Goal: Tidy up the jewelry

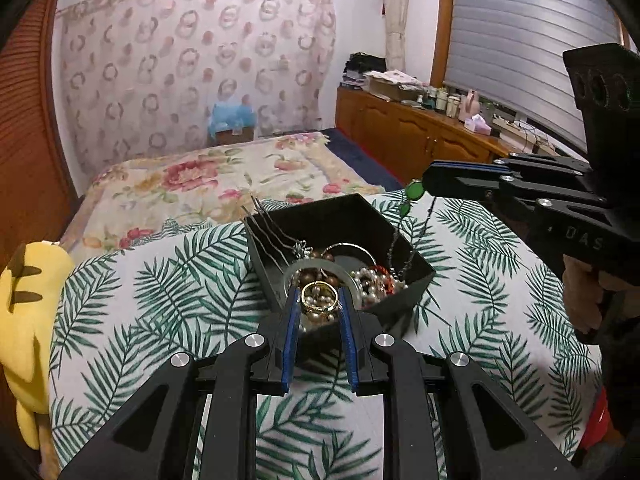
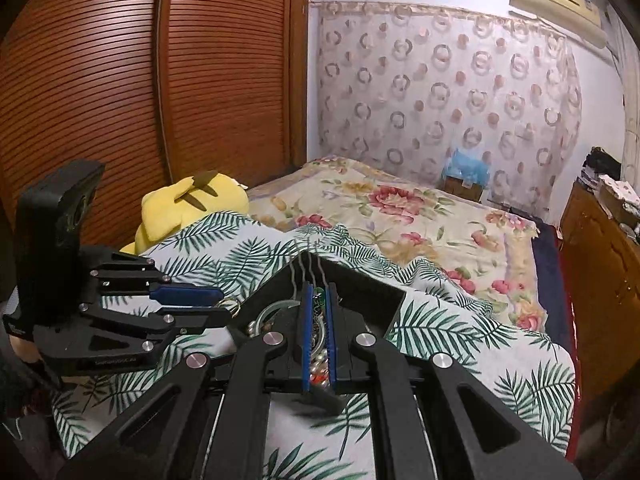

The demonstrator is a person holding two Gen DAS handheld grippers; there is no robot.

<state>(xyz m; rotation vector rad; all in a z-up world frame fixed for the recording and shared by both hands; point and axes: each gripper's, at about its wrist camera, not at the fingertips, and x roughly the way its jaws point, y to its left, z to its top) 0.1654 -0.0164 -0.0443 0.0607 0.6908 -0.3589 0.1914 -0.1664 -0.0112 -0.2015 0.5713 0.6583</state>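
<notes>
The left gripper (image 1: pixel 319 300) holds a gold ring (image 1: pixel 319 298) between its blue-padded jaws, just above the near corner of the black box (image 1: pixel 404 276). The box sits on a palm-leaf cloth (image 1: pixel 160 300) and holds pearls (image 1: pixel 370 284), brown beads and a pale bangle. The right gripper (image 2: pixel 319 296) has its jaws closed on a green-beaded necklace (image 1: pixel 414 192), whose chain hangs down into the box. A yellow plush toy (image 2: pixel 188 204) lies beside the cloth
</notes>
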